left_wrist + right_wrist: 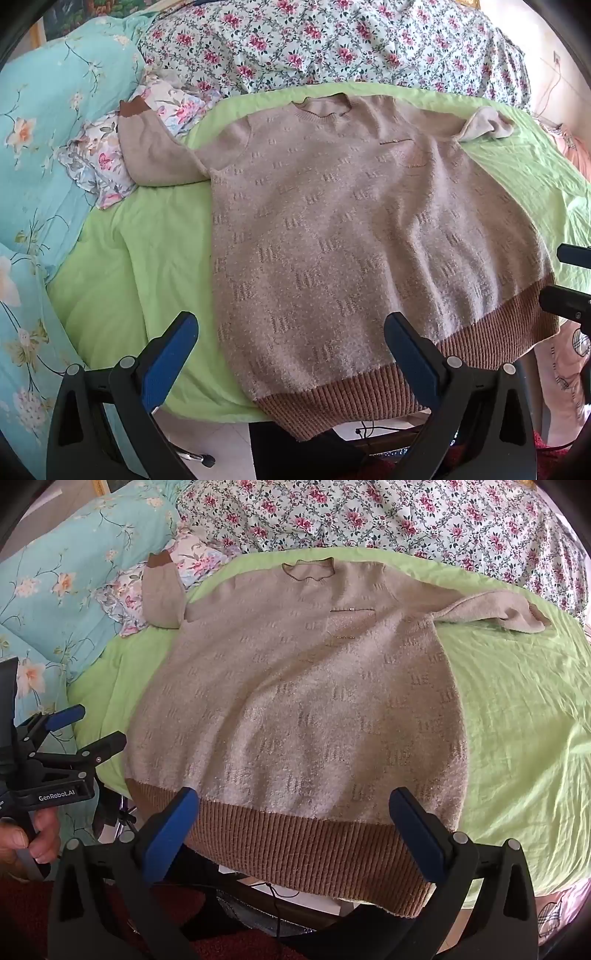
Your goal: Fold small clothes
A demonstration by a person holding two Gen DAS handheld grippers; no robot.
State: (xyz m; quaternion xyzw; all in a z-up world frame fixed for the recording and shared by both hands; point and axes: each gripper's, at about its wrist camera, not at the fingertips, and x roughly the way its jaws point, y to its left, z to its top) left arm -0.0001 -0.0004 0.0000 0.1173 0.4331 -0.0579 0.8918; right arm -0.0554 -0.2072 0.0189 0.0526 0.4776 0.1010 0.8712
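Green sheet [147,240] — floral quilt [314,40], turquoise flowered pillow [48,122]

Left gripper [291,330]: black plastic arms, each tipped with a blue pad [168,358]; round silver pivot screws [127,362] are seen at the joints. Right gripper [291,808]: same build, black arms, blue pads [166,836], silver screws [460,837]. On the left gripper [88,725], seen from the right wrist view, white lettering "GenRobot.AI" [56,796] is printed on the black body. Bare skin and fingernails of the left hand [27,840] are visible at the near left.
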